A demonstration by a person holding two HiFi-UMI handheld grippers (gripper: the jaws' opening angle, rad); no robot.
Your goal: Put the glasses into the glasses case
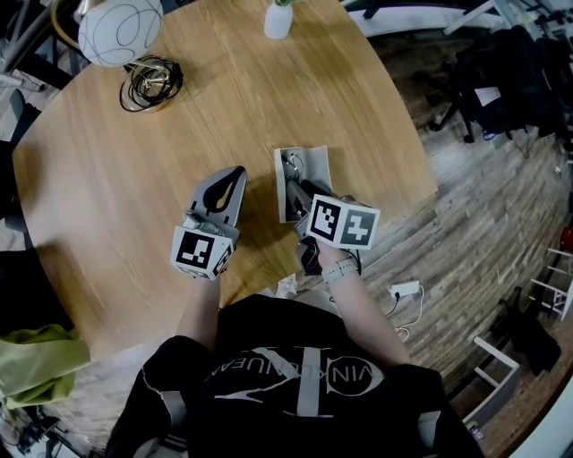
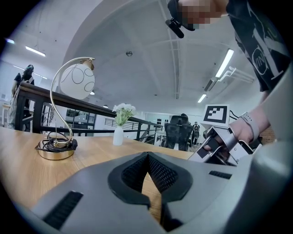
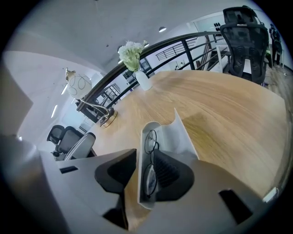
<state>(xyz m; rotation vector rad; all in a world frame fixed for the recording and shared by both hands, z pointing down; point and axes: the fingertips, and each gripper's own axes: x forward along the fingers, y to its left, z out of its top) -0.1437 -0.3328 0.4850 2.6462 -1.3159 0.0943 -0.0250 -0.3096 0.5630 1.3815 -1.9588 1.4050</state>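
A pale grey glasses case [image 1: 309, 163] lies open on the round wooden table [image 1: 107, 179], its lid [image 3: 176, 132] raised. Thin wire-framed glasses [image 3: 150, 160] lie folded in its tray, seen also in the head view as glasses [image 1: 291, 166]. My right gripper [image 3: 145, 153] is open and tilted down over the case's near end; one pad is inside the tray beside the glasses, the other outside the tray's wall, neither pressing. My left gripper [image 1: 238, 173] rests to the case's left, shut and empty, its tips [image 2: 147, 157] meeting.
A globe lamp [image 1: 121, 31] on a brass base with a coiled cable [image 1: 150, 82] stands at the far left. A small white vase [image 1: 278, 18] with flowers is at the far edge. The table's rim runs just right of the case, with wooden floor beyond.
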